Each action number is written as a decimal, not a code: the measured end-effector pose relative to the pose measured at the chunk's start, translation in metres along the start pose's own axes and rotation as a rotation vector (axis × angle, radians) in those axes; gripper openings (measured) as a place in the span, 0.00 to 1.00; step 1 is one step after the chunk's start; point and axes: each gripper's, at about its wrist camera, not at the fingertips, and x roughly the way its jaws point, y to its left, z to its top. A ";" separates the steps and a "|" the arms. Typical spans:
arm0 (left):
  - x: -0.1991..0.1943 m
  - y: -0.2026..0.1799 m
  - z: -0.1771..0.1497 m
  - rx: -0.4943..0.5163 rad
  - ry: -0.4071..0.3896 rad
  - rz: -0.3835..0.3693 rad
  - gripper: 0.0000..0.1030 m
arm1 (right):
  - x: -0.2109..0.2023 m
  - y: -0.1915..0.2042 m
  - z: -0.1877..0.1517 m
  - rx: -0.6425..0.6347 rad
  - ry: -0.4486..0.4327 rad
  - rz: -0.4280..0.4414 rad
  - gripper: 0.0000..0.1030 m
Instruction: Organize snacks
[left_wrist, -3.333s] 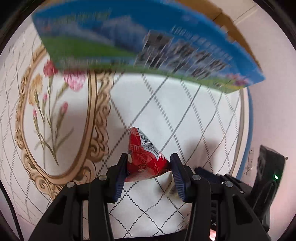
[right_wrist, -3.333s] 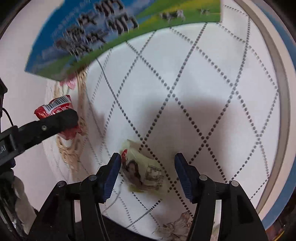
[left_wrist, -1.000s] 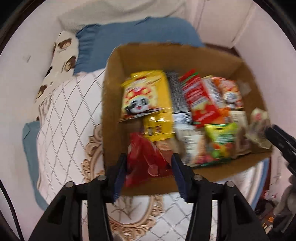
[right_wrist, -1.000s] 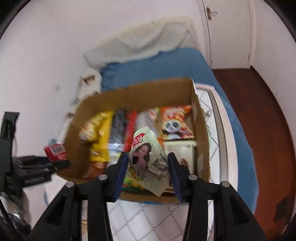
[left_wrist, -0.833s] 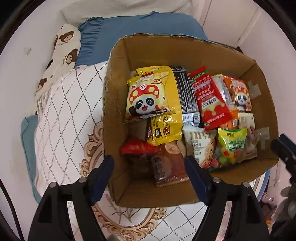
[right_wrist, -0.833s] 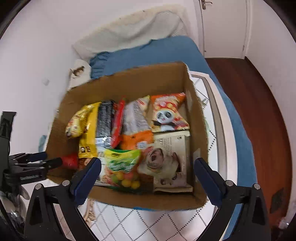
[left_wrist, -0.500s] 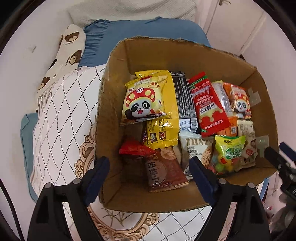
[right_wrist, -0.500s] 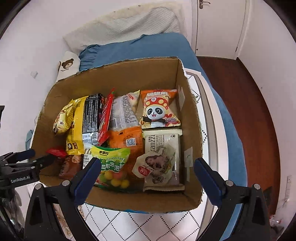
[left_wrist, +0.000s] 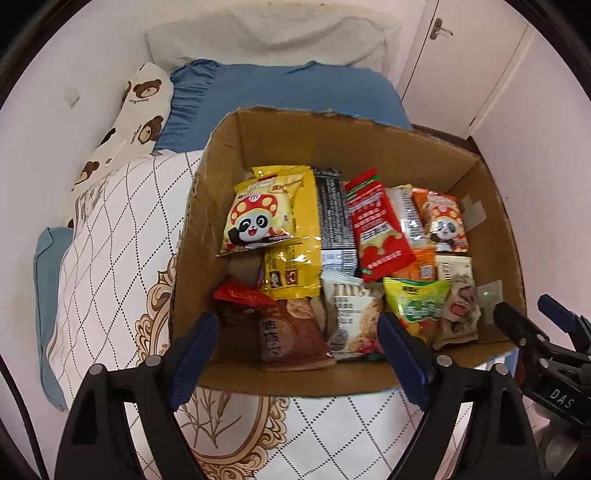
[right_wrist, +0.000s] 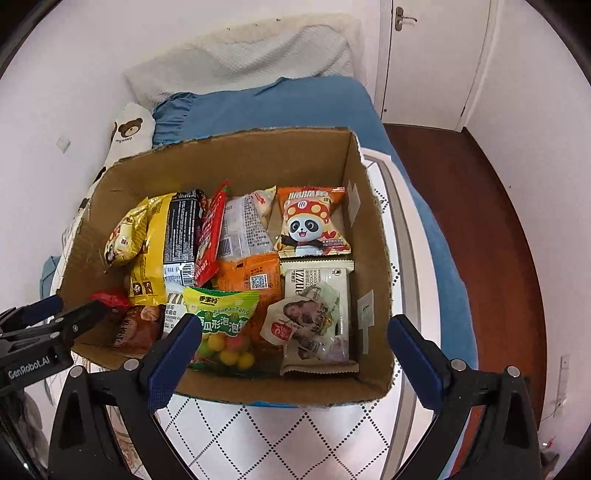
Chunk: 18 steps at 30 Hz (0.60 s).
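I look down into the cardboard box that sits on the quilt on the bed. It is full of snack bags. My left gripper hangs over the near left corner with its fingers spread wide and nothing between them. My right gripper hangs over the near right part of the box, fingers spread even wider, and it is empty too.

The small red packet lies in the near left corner, resting on the brown bag. The pale packet with a picture on it lies on top of the cream cookie pack, near the right wall. Next to it is the green candy bag, with round sweets showing through its clear part.

I think all of these bags are light. They are soft and puffy, and the shiny wrap looks slippery. Some may hold chips or cookies, so a hard squeeze could crush what is inside. If I need to move one, I would pinch the flat sealed edge at its end, not the fat middle. That edge is thin and stiff, so it should not slide out. The yellow panda bag lies loose on top, so it looks easy to reach.
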 end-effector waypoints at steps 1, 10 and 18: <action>-0.004 -0.002 -0.001 0.004 -0.010 -0.003 0.85 | -0.004 0.000 -0.001 -0.001 -0.008 0.000 0.99; -0.061 -0.013 -0.032 0.030 -0.153 -0.001 0.85 | -0.065 0.005 -0.026 -0.020 -0.118 0.010 0.99; -0.119 -0.019 -0.077 0.060 -0.266 0.004 0.85 | -0.132 0.010 -0.064 -0.036 -0.219 0.029 1.00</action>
